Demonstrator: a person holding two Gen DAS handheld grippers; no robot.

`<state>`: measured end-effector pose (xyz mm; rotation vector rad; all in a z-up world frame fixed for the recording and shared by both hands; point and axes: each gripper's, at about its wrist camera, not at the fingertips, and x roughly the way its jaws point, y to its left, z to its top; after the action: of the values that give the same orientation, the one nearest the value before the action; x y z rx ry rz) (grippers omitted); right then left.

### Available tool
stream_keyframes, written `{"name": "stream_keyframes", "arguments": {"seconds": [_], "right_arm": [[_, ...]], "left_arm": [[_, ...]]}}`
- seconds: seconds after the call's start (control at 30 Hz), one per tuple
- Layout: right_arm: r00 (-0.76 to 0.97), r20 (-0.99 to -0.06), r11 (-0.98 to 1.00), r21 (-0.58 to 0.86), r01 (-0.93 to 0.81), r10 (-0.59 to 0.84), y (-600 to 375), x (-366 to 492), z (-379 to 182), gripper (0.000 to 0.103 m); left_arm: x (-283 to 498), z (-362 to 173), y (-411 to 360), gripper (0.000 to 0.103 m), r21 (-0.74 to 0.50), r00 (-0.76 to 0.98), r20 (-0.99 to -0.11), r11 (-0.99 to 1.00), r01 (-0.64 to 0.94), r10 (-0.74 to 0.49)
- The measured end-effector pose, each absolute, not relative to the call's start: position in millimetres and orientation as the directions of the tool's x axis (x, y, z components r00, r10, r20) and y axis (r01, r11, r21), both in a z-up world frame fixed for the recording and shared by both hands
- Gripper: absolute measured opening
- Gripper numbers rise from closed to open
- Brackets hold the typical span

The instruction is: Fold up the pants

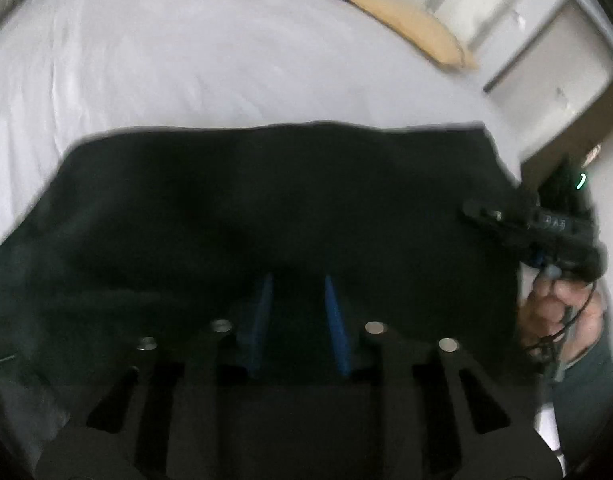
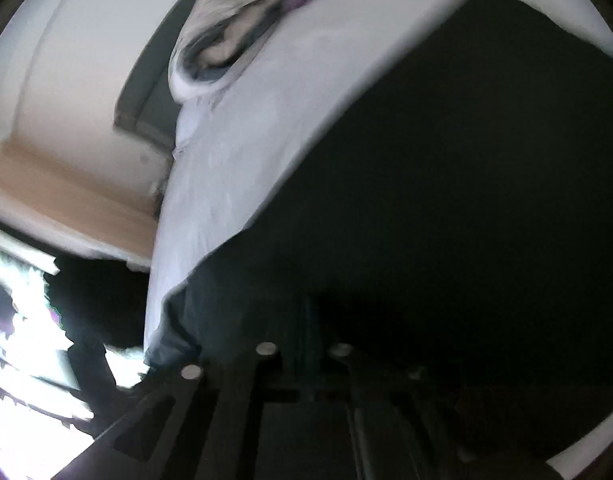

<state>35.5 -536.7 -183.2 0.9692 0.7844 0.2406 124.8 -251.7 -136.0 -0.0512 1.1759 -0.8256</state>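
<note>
Only marking w/ any shape: pale embossed characters on the black body of the right gripper [image 1: 506,216], seen at the right edge of the left wrist view; too blurred to read for sure. Right wrist view: no text, label, brand or number legible; dark fabric and motion blur cover most of it.
</note>
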Motion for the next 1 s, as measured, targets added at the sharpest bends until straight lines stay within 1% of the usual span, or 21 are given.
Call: {"name": "stream_keyframes", "arguments": {"seconds": [0.03,0.1,0.17,0.2,0.27,0.33,0.4,0.43,0.5,0.6,0.63,0.67,0.73,0.8,0.87,0.93,0.97,1.0], "right_arm": [[0.721,-0.485,0.555,0.815,0.168,0.494,-547,32,-184,0.000],[0.749,-0.528,0.633,0.750,0.191,0.400,-566,23,-172,0.000],[0.785,-0.513,0.599,0.766,0.234,0.348,-585,15,-182,0.000],[0.802,-0.506,0.571,0.777,0.265,0.318,-620,3,-179,0.000],[0.826,-0.515,0.550,0.768,0.327,0.228,-643,-14,-183,0.000],[0.823,-0.532,0.560,0.751,0.350,0.200,-650,-22,-181,0.000],[0.810,-0.556,0.594,0.720,0.359,0.185,-640,-32,-179,0.000],[0.800,-0.576,0.626,0.689,0.367,0.165,-634,-30,-178,0.000],[0.785,-0.605,0.659,0.646,0.384,0.135,-631,-32,-174,0.000],[0.777,-0.616,0.650,0.645,0.403,0.129,-620,-24,-173,0.000],[0.772,-0.624,0.656,0.633,0.411,0.118,-613,-26,-167,0.001],[0.776,-0.619,0.669,0.629,0.397,0.121,-601,-22,-157,0.006],[0.813,-0.546,0.678,0.677,0.287,0.200,-570,-20,-136,0.006],[0.828,-0.468,0.676,0.720,0.156,0.308,-543,-32,-122,0.007],[0.797,-0.441,0.676,0.735,0.057,0.412,-513,-30,-120,0.008],[0.755,-0.440,0.664,0.747,0.008,0.486,-492,-25,-132,0.008],[0.733,-0.457,0.668,0.744,0.006,0.503,-486,-22,-140,0.008],[0.713,-0.487,0.674,0.739,0.027,0.505,-486,-20,-150,0.000]], "left_arm": [[134,-139,-238,0.007,-0.470,0.127,-0.788,0.722,0.507,-0.602],[144,-141,-214,0.006,-0.479,0.146,-0.782,0.734,0.481,-0.606],[155,-142,-176,0.006,-0.505,0.181,-0.767,0.753,0.422,-0.616],[158,-141,-160,0.006,-0.504,0.202,-0.765,0.763,0.404,-0.612],[166,-141,-115,0.006,-0.517,0.244,-0.756,0.783,0.346,-0.607],[172,-143,-68,0.006,-0.476,0.314,-0.778,0.837,0.271,-0.544],[178,-151,-13,0.004,-0.529,0.339,-0.756,0.827,0.188,-0.560],[178,-150,3,0.004,-0.523,0.353,-0.758,0.835,0.172,-0.548],[172,-145,25,0.004,-0.472,0.383,-0.776,0.864,0.173,-0.501],[159,-125,56,0.004,-0.402,0.468,-0.772,0.901,0.162,-0.429],[152,-112,66,0.004,-0.331,0.523,-0.781,0.936,0.119,-0.343],[139,-103,65,0.004,-0.341,0.547,-0.762,0.933,0.116,-0.346],[122,-87,61,0.004,-0.442,0.563,-0.699,0.885,0.145,-0.441],[100,-83,25,0.004,-0.514,0.502,-0.662,0.824,0.236,-0.557],[79,-88,-10,0.004,-0.534,0.428,-0.649,0.778,0.332,-0.629],[60,-107,-38,0.004,-0.535,0.347,-0.669,0.750,0.390,-0.658],[54,-122,-48,0.004,-0.506,0.313,-0.704,0.760,0.409,-0.637],[51,-140,-50,0.004,-0.474,0.297,-0.733,0.772,0.423,-0.612]]}}
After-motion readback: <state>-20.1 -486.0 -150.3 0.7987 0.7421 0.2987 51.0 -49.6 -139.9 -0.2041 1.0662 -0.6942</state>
